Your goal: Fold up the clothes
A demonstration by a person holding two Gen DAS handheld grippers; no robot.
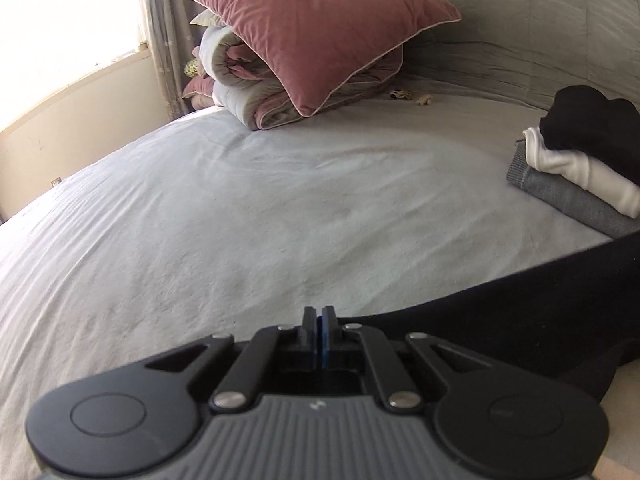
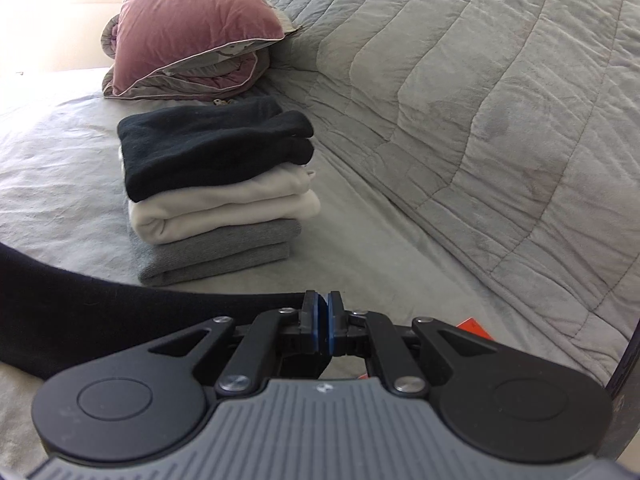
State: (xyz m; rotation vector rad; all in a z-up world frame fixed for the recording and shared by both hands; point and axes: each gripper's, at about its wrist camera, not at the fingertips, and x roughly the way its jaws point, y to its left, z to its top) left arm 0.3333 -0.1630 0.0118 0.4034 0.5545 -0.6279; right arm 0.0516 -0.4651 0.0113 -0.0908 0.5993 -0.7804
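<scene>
A black garment point(image 1: 520, 312) lies stretched across the pale bed sheet point(image 1: 240, 220), running from the right edge of the left wrist view to my left gripper point(image 1: 320, 314). That gripper's jaws are together at the cloth's edge. In the right wrist view the same black garment point(image 2: 100, 304) comes in from the left and ends at my right gripper point(image 2: 322, 300), whose blue pads pinch its edge. A stack of folded clothes point(image 2: 212, 172), black over white over grey, sits just beyond the garment; the same stack point(image 1: 580, 168) shows at the right of the left wrist view.
A pink pillow point(image 1: 316, 28) leans on a rolled duvet at the head of the bed. A grey quilt point(image 2: 480, 100) is heaped along the right side. An orange tag point(image 2: 472, 326) peeks out by the right gripper. A bright window point(image 1: 60, 20) is at the left.
</scene>
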